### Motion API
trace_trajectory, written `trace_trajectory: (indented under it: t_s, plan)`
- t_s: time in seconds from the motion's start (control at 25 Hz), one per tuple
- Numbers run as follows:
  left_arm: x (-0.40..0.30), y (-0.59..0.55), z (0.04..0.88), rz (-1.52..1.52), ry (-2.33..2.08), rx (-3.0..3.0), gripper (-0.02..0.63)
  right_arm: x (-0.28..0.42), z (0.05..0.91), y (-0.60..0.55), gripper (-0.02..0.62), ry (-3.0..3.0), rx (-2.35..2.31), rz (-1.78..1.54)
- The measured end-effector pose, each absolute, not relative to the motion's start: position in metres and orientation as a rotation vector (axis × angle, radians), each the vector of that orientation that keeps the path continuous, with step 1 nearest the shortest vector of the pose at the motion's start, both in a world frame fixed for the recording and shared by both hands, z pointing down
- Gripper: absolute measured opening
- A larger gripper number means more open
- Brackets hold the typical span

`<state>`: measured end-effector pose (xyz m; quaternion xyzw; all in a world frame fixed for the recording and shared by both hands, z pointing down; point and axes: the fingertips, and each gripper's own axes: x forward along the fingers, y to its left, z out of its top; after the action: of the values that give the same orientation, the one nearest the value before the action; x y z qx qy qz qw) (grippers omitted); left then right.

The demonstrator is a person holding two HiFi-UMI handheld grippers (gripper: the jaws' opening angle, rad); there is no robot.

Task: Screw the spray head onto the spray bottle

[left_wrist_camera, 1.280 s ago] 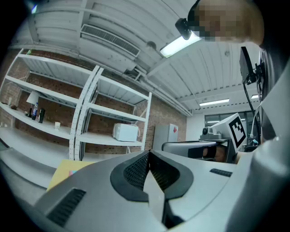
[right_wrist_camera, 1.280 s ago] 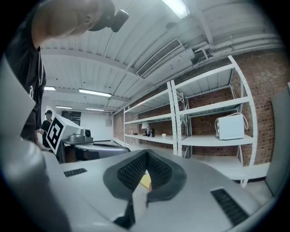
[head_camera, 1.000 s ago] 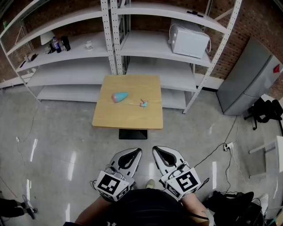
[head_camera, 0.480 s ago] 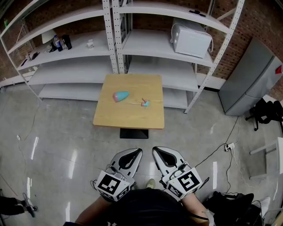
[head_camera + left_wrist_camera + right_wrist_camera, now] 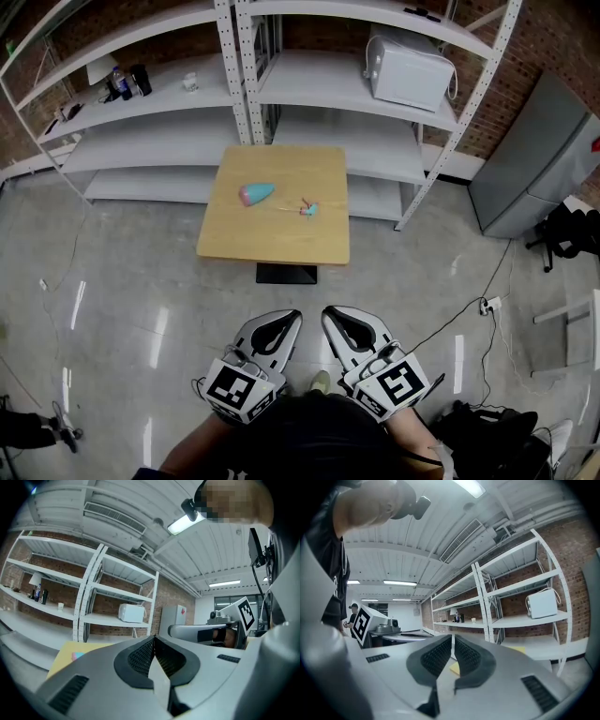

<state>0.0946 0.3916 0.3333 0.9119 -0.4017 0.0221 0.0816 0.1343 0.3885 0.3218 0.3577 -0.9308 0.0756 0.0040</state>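
Square wooden tabletop holds bottle and spray head, before grey shelves on a glossy floor. Left gripper and right gripper are closed, empty.

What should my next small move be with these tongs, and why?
Probably step closer to the table. The left tongs and right tongs are shut and empty by your body, while the spray bottle lies on its side there, apart from the spray head, both seemingly beyond reach.
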Motion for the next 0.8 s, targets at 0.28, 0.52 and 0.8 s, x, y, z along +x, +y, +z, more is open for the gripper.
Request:
trace_trajectory:
  t_s: [0.28, 0.52, 0.8]
  plan:
    - [0.117, 0.382, 0.339, 0.091, -1.235, 2.700, 0.005, 0.153, 0.328, 0.380, 0.000, -2.935, 1.064, 0.251]
    - [0.139, 0.369, 0.347, 0.110, -1.275, 2.671, 0.005, 0.176, 0.338, 0.367, 0.000, -2.954, 1.026, 0.273]
    - [0.152, 0.348, 0.352, 0.132, -1.307, 2.643, 0.005, 0.195, 0.342, 0.345, 0.000, -2.968, 1.016, 0.302]
